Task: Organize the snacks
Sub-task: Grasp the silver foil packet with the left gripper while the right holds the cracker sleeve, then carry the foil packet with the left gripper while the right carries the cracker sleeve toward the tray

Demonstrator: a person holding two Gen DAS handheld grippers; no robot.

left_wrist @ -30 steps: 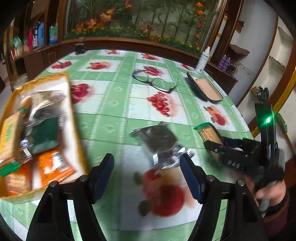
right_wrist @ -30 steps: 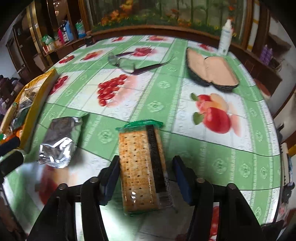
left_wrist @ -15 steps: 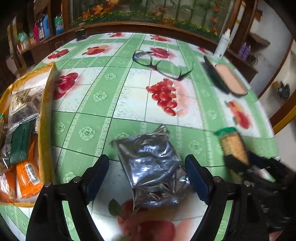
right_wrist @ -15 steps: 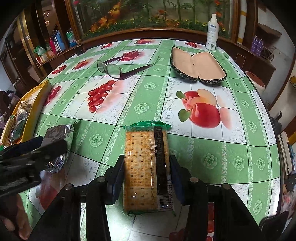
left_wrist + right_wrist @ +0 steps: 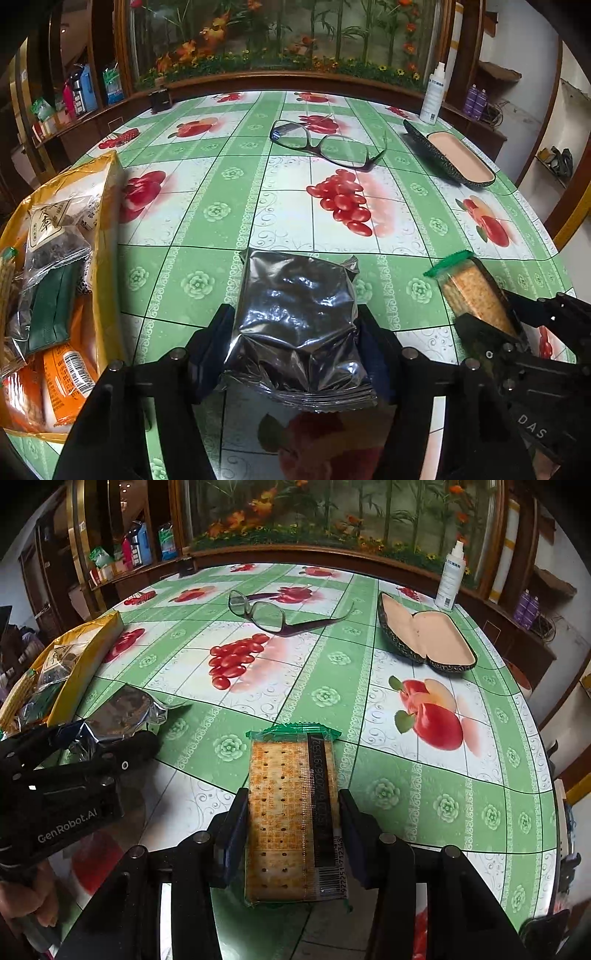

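Closing on two packs at once: left gripper (image 5: 295, 343) has its jaws around the foil snack pouch (image 5: 297, 325), and they've just been closing with the pouch between them; pads look to be touching its sides but I can't tell if they're truly biting yet. Right gripper (image 5: 293, 834) is clamped on the cracker pack (image 5: 291, 819), pads pressed flat on both long edges. Both packs sit on the table (image 5: 424, 794), near the front edge, pouch just left of the crackers

For the grab: squeeze the pouch low and mid-body, not at the crimped seam, since it's puffy, slick metallised film that will likely balloon and slip. Close slowly, lift a little, check it holds. Crackers are rigid, a flat rectangular stack in clear wrap with green ends, so keep pressure light to avoid snapping them

Destination is presumably the yellow bag (image 5: 107, 206) at left, soft-sided, open, already holding orange, green and clear packets. Glossy tablecloth, low friction, so lift clear rather than drag. Glasses (image 5: 325, 144) and open glasses case (image 5: 424, 638) are well apart, no conflict
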